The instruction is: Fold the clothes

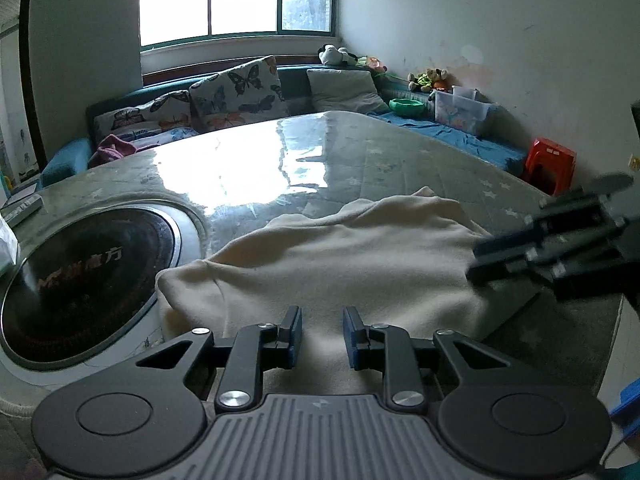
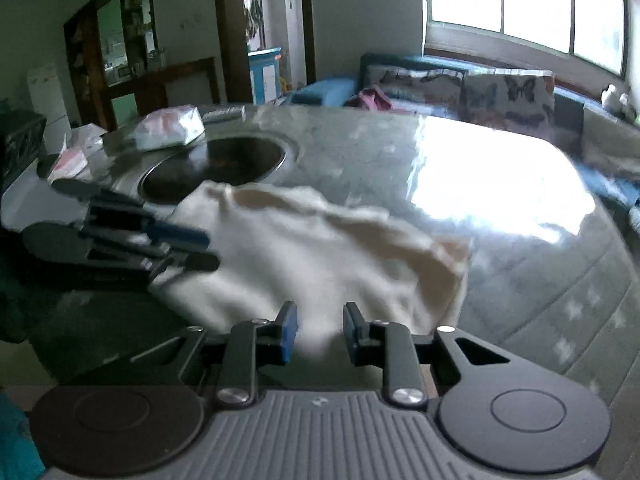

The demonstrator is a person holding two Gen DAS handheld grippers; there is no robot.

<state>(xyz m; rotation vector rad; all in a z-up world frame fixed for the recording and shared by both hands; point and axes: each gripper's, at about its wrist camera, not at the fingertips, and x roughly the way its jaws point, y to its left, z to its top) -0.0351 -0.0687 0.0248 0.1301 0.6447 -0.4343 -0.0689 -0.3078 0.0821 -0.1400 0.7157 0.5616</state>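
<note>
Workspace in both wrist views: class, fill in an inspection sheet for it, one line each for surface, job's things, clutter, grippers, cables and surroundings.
Surface: glossy covered table with a round dark inset cooktop; strong window glare.
Job's things: one cream garment, rumpled, lying near the table's front edge.
Clutter: white plastic bags beyond the cooktop.
Grippers: left hand-held gripper open, over the garment's near edge; right hand-held gripper open, at the garment's near edge; neither holds cloth.
Cables: nothing seen.
Surroundings: sofa with butterfly cushions, window, red stool, clear storage bin, soft toys.
</note>
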